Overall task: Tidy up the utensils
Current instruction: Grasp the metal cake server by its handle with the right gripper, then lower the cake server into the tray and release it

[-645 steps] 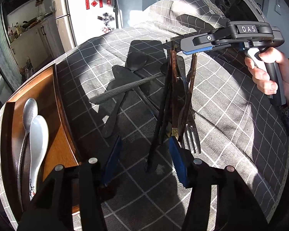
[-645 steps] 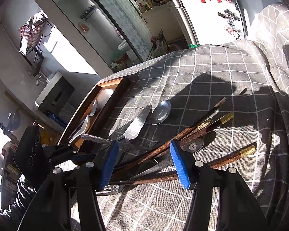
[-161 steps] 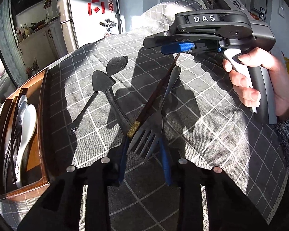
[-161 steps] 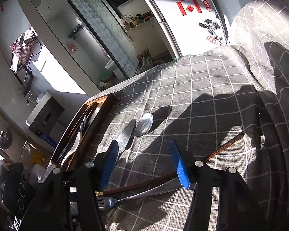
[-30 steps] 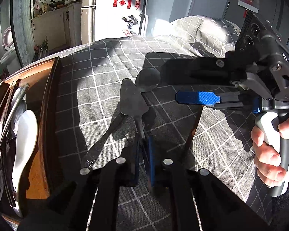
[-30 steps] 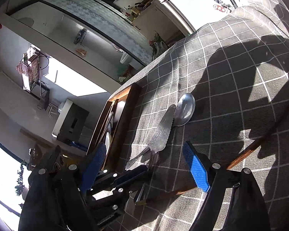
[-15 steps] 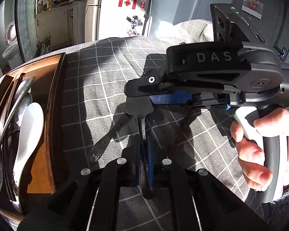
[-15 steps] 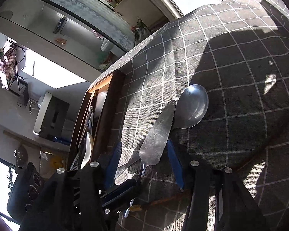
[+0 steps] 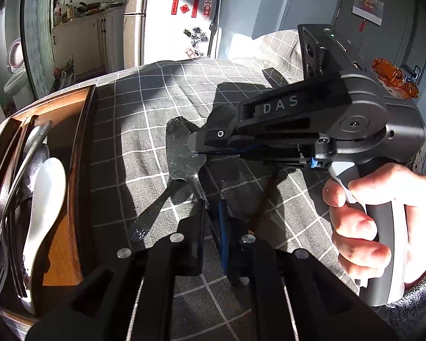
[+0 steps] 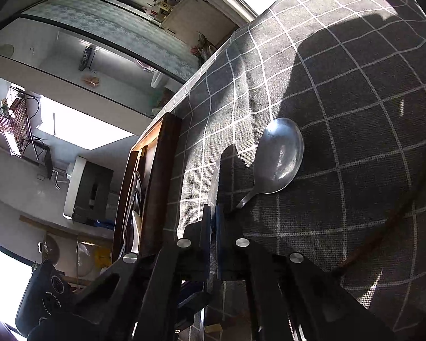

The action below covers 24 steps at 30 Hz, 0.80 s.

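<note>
R gripper (image 9: 194, 149) pinches the serrated server (image 9: 180, 147) blade; L gripper (image 9: 211, 216) nearly closed, seemingly on its handle. Metal spoon (image 10: 279, 159) just right.

Tray (image 9: 82, 153) left of server (image 9: 181, 147), spoon (image 10: 281, 156) behind

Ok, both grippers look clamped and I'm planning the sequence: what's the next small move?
Probably lift the right gripper slightly, raising the serrated server clear. Its jaws are shut on the blade, which lies across the handle of the spoon that the left gripper clamps; the wooden tray sits alongside.
</note>
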Available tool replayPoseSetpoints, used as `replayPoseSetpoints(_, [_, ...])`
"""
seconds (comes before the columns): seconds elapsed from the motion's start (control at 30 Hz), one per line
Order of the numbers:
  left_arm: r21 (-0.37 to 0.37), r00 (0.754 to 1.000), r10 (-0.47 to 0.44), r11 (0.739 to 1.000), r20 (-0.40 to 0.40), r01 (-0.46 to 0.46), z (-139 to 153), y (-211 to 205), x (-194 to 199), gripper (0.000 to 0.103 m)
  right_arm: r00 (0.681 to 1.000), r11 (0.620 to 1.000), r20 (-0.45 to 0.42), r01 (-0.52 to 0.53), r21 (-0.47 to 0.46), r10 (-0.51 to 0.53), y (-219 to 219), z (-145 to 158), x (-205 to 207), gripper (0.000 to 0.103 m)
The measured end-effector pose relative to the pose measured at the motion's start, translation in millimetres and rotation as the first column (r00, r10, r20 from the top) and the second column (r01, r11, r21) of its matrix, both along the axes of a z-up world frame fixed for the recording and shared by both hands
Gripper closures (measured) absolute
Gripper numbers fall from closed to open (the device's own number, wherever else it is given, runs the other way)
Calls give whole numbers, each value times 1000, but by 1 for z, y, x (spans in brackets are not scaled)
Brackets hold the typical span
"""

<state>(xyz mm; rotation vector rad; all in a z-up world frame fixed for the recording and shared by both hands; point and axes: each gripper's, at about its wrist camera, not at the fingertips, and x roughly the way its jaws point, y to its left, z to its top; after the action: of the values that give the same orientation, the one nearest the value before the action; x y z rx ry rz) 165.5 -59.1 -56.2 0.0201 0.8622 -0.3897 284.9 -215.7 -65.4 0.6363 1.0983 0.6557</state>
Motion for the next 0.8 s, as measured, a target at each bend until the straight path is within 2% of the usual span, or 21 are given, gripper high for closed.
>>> replayPoseSetpoints(0.03, [11, 1000, -2, 1000, 16, 2, 1, -1, -2, 78, 1000, 1000, 8, 0, 4, 0, -1, 2, -1, 101])
replayPoseSetpoints(0.1, [33, 1000, -2, 999, 29, 1, 2, -4, -3, 64, 1000, 1000, 19, -2, 27, 1, -2, 6, -4, 101])
replayPoseSetpoints(0.2, [20, 1000, 11, 1000, 8, -11, 0, -1, 2, 57, 999, 997, 35, -9, 72, 6, -6, 13, -8, 102])
replayPoseSetpoints(0.27, [1, 1000, 16, 1000, -4, -16, -1, 3, 4, 57, 999, 995, 49, -1, 95, -3, -10, 19, -10, 103])
replayPoseSetpoints(0.33, [-17, 1000, 6, 1000, -9, -7, -1, 4, 5, 76, 998, 994, 57, 8, 108, -15, -13, 22, -10, 103])
replayPoseSetpoints(0.4, [6, 1000, -14, 1000, 12, 14, 0, -2, 1, 89, 998, 993, 56, 13, 116, -19, -15, 23, -10, 103])
replayPoseSetpoints(0.47, [37, 1000, -9, 999, 27, 8, 1, -5, -1, 89, 998, 992, 55, 8, 122, -15, -14, 25, -10, 103])
replayPoseSetpoints(0.57, [-16, 1000, 16, 1000, 9, -16, 9, 14, 0, 92, 997, 993, 71, -4, 121, -4, -5, 36, -12, 103])
replayPoseSetpoints(0.63, [-24, 999, 38, 999, 27, -37, 17, 31, -5, 94, 996, 992, 83, -24, 127, 13, 6, 45, -13, 102])
replayPoseSetpoints(0.8, [-26, 993, 113, 993, 35, -112, 33, 86, -14, 94, 992, 987, 96, -94, 131, 82, 70, 61, -11, 102])
